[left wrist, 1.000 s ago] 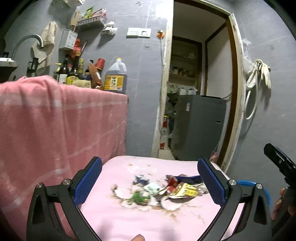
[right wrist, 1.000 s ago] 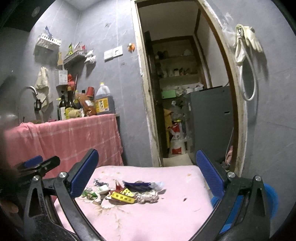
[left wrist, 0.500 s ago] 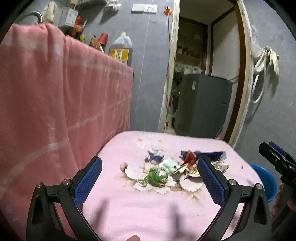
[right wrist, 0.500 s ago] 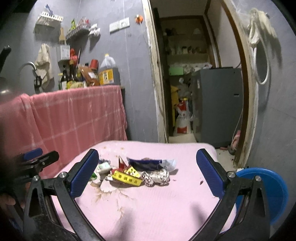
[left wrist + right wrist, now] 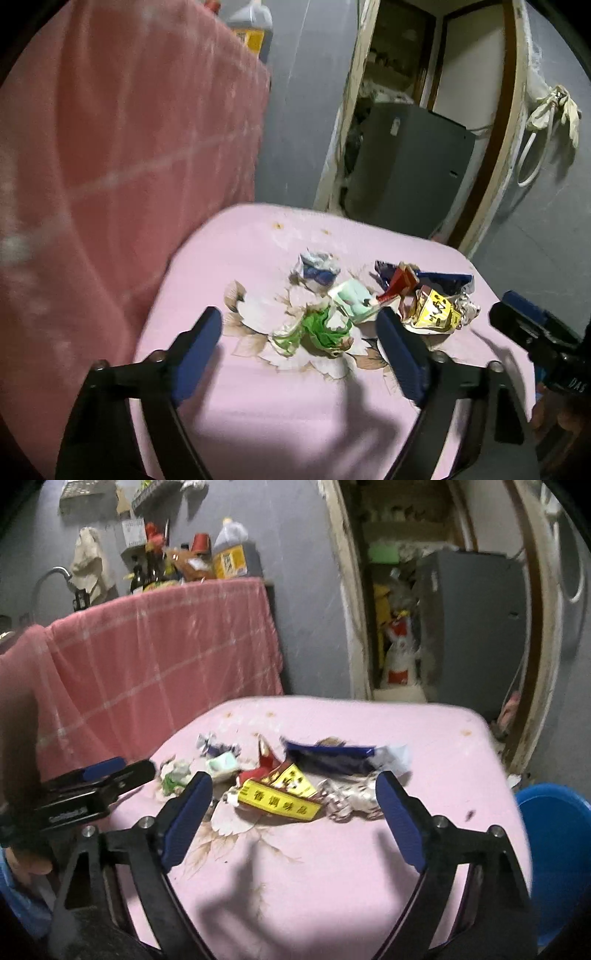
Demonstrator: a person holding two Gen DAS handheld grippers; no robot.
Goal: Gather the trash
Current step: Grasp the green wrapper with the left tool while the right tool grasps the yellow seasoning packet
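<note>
A heap of trash lies on a pink table point(image 5: 288, 406): a green crumpled wrapper point(image 5: 321, 328), a mint packet point(image 5: 352, 297), a blue-white wad point(image 5: 316, 266), a red wrapper point(image 5: 397, 282), a yellow wrapper point(image 5: 434, 312) and a dark blue packet point(image 5: 439, 277). My left gripper point(image 5: 301, 345) is open, just above and before the green wrapper. My right gripper point(image 5: 293, 810) is open, with the yellow wrapper point(image 5: 280, 799) and a silver foil wad point(image 5: 351, 797) between its fingers' line. Both are empty.
A blue bin point(image 5: 557, 853) stands right of the table. A pink cloth point(image 5: 147, 664) hangs over a counter at left, with bottles point(image 5: 229, 554) on top. A doorway with a grey cabinet point(image 5: 469, 627) lies behind the table.
Both grippers have dropped and moved forward toward the trash heap, which now looks larger and nearer. Both stay open.
</note>
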